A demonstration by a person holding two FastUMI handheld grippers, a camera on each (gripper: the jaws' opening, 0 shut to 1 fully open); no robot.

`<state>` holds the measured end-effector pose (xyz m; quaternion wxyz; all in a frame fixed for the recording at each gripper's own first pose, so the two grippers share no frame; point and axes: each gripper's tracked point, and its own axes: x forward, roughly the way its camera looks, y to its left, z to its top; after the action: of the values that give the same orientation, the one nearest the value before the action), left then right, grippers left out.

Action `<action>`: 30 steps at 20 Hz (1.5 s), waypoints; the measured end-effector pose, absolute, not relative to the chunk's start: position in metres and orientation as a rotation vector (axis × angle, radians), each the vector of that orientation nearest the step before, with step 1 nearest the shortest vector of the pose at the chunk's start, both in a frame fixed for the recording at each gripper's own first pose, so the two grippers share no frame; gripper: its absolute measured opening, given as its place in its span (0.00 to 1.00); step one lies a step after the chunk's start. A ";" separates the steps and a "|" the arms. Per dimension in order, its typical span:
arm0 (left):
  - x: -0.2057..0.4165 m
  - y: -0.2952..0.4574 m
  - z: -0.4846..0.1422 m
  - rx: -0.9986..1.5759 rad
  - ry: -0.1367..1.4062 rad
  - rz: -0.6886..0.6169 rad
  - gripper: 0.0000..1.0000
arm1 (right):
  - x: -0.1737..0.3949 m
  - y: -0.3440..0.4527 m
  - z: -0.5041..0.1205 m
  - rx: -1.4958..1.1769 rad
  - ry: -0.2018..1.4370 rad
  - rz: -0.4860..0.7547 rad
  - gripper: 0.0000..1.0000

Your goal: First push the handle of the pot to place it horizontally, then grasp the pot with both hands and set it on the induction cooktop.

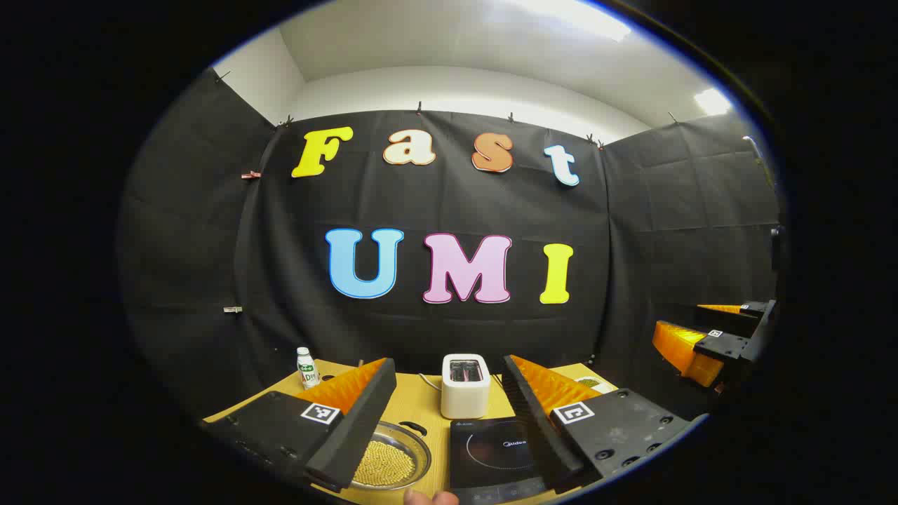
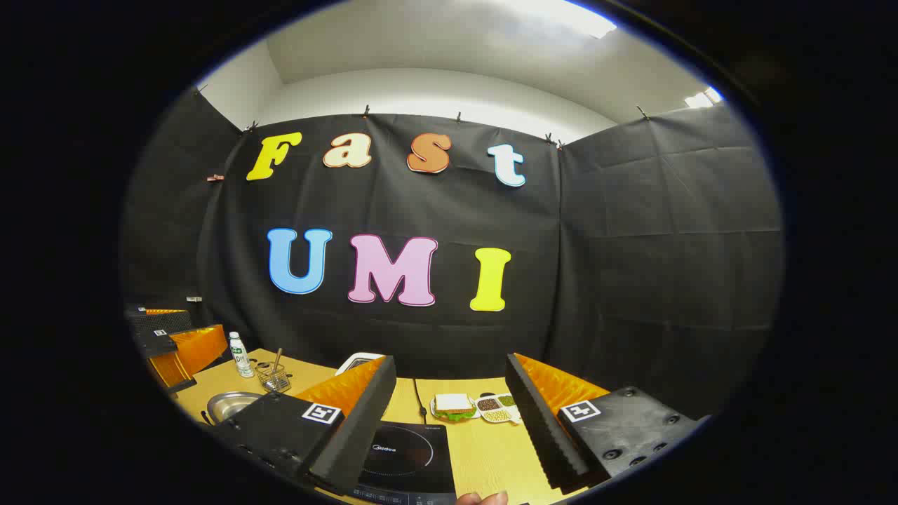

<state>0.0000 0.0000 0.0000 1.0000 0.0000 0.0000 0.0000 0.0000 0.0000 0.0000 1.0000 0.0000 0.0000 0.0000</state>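
In the left gripper view, the metal pot (image 1: pixel 393 459) holds yellow beans and sits on the wooden table just below my left finger, with its black handle (image 1: pixel 414 426) on the far rim. The black induction cooktop (image 1: pixel 498 452) lies to its right. My left gripper (image 1: pixel 447 365) is open and empty above both. The right gripper (image 1: pixel 708 340) hovers farther right, its fingers apart. In the right gripper view, my right gripper (image 2: pixel 449 365) is open over the cooktop (image 2: pixel 410 452). The pot (image 2: pixel 231 405) lies to the left, under the left gripper (image 2: pixel 175 344).
A white toaster (image 1: pixel 464 386) stands behind the cooktop, its cord trailing on the table. A small bottle (image 1: pixel 306 368) and a wire basket (image 2: pixel 273 379) stand at the back left. A sandwich (image 2: pixel 452 407) and a snack dish (image 2: pixel 494 409) lie right of the cooktop. A fingertip (image 2: pixel 480 498) shows at the bottom edge.
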 end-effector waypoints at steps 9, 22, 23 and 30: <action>-0.004 -0.002 0.002 0.002 -0.007 0.002 0.94 | -0.004 -0.005 0.003 0.002 -0.007 -0.016 0.98; -0.010 0.007 0.008 0.014 -0.023 0.028 0.94 | -0.006 -0.007 0.004 -0.003 -0.012 -0.022 0.98; -0.010 0.008 0.008 0.014 -0.022 0.027 0.95 | -0.007 -0.007 0.004 -0.005 -0.011 -0.023 0.98; -0.024 -0.004 0.012 0.050 -0.015 -0.081 0.35 | -0.009 0.003 0.002 -0.021 -0.008 -0.009 0.98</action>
<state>-0.0242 -0.0044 0.0117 0.9989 0.0249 -0.0073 -0.0403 -0.0091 0.0027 0.0022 0.9999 -0.0103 -0.0039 -0.0044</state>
